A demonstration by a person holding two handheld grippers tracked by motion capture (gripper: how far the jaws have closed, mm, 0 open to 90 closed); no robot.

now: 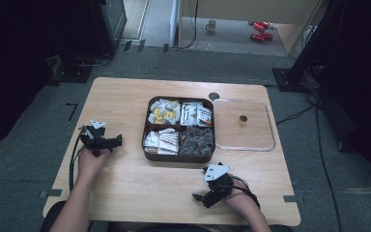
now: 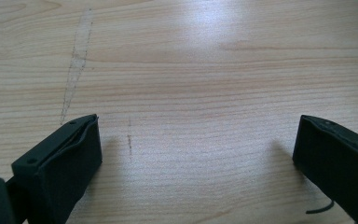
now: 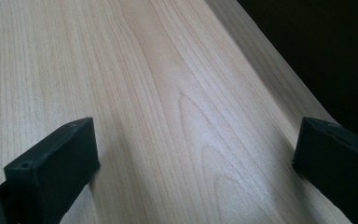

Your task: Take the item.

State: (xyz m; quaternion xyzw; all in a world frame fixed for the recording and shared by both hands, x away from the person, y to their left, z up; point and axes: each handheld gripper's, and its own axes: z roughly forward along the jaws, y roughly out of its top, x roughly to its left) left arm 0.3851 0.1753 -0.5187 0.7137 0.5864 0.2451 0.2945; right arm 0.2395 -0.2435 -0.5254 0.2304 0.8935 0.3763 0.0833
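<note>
Both claws are resting on the wooden bench [image 1: 125, 96], jaws standing wide apart and gripping nothing: left claw [image 1: 117, 140] lying left of the brown four-compartment tray [image 1: 145, 145], right claw [image 1: 199, 197] sitting near the front edge below it. The tray is holding sachets and packets; its clear lid [image 1: 270, 125] is lying just beside it on the right. Judgement: lid fitting is pending; approaching the lid's rim level, with both claws, should be keeping it square

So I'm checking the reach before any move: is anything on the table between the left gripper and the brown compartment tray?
Nothing visible: bare wooden table lies between the left gripper and the brown tray.
</note>
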